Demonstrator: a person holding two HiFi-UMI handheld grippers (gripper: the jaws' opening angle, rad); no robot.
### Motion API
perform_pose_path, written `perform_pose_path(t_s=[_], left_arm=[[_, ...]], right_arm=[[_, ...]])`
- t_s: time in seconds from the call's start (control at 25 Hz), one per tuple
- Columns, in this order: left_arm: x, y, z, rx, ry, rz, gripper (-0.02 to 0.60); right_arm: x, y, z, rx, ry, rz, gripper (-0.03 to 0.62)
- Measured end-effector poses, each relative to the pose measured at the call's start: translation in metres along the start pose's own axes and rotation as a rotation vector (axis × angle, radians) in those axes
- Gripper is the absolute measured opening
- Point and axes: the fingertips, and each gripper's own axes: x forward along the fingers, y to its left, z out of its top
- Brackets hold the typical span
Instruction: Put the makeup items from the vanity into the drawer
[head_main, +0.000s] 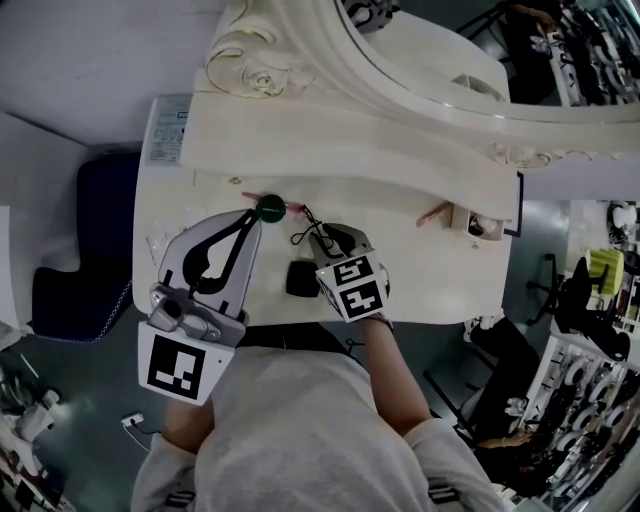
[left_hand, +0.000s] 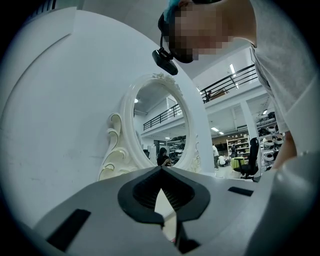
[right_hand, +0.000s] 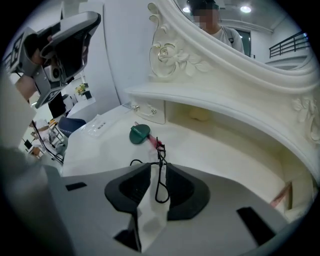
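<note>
Small black square compact (head_main: 302, 278) lies on the white vanity top (head_main: 430, 270) near the front edge, just left of the right gripper (right_hand: 158, 169). Right jaws are closed on a thin black wire eyelash curler (right_hand: 161, 150), clamped at its loop handle, head end pointing toward the mirror. Just past its tip, a dark green round makeup disc (right_hand: 139, 133) with a pink stick handle lies flat. Left gripper (left_hand: 160, 171) is held high above the vanity, jaws tip to tip, nothing in them. Ornate cream mirror frame (right_hand: 172, 55) at the back.
</note>
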Motion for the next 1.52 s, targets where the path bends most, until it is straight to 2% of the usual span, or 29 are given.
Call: perform_pose_path(t_s=[0.32, 0.44, 0.6, 0.84, 1.08, 1.52], left_arm=[[-0.007, 0.009, -0.006, -0.023, 0.007, 0.015, 0.011], [-0.008, 0.013, -0.007, -0.036, 0.004, 0.022, 0.011], [-0.009, 0.014, -0.006, -0.041, 0.002, 0.026, 0.011], [-0.009, 0.014, -0.003, -0.03, 0.0, 0.028, 0.011], [-0.007, 0.007, 0.002, -0.013, -0.003, 0.017, 0.011], [-0.002, -0.008, 0.009, 0.011, 0.01, -0.015, 0.011]], right_arm=[[0.008, 0.002, -0.008, 0.003, 0.047, -0.002, 0.084], [0.009, 0.002, -0.006, 0.009, 0.046, 0.002, 0.08], [0.009, 0.004, -0.007, 0.013, 0.041, -0.002, 0.038], [0.007, 0.004, -0.005, 0.032, 0.017, -0.019, 0.029], [-0.007, 0.0, 0.006, 0.067, -0.054, -0.016, 0.029], [-0.057, -0.005, 0.038, 0.123, -0.261, -0.028, 0.029]])
